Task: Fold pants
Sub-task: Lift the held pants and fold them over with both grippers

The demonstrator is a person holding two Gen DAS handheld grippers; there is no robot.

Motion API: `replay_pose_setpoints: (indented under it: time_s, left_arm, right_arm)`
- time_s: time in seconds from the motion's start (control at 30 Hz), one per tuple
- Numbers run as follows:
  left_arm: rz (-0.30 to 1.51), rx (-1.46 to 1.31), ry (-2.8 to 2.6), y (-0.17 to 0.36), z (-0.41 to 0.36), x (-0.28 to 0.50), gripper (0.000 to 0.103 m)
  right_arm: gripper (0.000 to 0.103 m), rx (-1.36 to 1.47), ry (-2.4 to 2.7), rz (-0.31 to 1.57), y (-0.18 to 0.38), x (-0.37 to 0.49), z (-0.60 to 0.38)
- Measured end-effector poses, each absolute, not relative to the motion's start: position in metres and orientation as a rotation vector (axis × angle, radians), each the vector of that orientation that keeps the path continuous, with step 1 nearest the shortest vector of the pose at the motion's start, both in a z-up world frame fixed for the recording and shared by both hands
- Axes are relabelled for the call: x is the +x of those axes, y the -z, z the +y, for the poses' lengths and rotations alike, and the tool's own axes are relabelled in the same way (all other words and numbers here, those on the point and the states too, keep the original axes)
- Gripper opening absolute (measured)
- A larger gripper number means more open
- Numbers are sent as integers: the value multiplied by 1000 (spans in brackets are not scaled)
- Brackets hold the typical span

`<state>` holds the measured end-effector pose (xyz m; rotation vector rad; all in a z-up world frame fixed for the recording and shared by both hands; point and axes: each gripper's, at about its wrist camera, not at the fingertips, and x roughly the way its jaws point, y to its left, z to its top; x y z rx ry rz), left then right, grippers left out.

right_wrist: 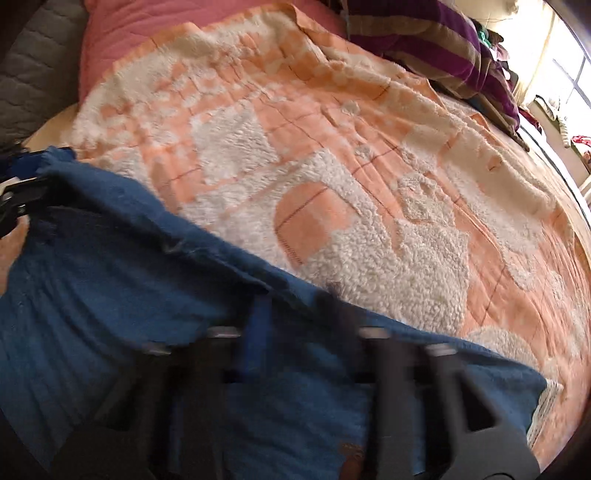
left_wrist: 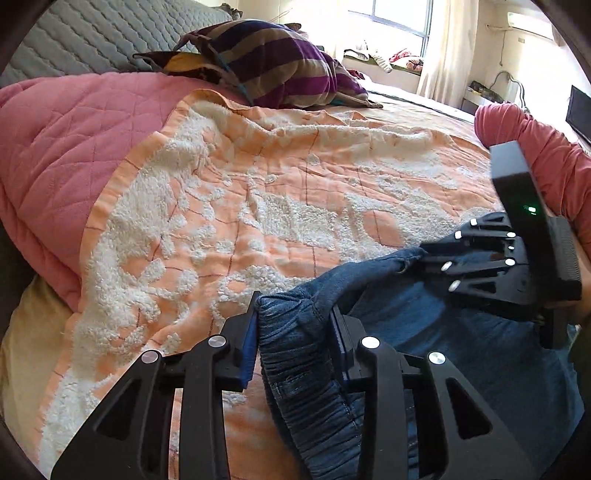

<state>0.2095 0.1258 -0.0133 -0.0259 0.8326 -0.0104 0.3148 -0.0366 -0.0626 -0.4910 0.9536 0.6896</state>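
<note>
The pants (left_wrist: 306,365) are blue denim with a gathered elastic waistband. My left gripper (left_wrist: 293,328) is shut on the bunched waistband at the lower middle of the left wrist view. My right gripper (left_wrist: 424,254) shows at the right of that view, shut on another part of the waist edge, which stretches between the two. In the blurred right wrist view the pants (right_wrist: 129,288) hang across the lower half, and my right gripper (right_wrist: 295,314) holds their top edge. The left gripper (right_wrist: 22,188) is at the far left.
An orange and white tufted blanket (left_wrist: 277,192) covers the bed. A pink quilt (left_wrist: 66,147) lies at the left, a striped purple bundle (left_wrist: 273,62) at the back. A window (left_wrist: 399,18) and desk clutter are at the far right. A pink-sleeved arm (left_wrist: 546,155) is behind the right gripper.
</note>
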Motion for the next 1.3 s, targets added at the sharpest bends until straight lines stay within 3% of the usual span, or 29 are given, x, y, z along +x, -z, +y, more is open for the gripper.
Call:
replay_pose_setpoints:
  time_s: [0.1, 0.53, 1.3]
  left_arm:
    - [821, -23, 14, 11, 125, 206, 31]
    - [733, -11, 87, -20, 110, 160, 32]
    - [753, -2, 179, -14, 93, 36, 34]
  right_arm:
    - [2, -439, -664, 928, 49, 303, -47]
    - [2, -198, -667, 808, -17, 220, -112]
    - [2, -111, -741, 781, -18, 49, -146]
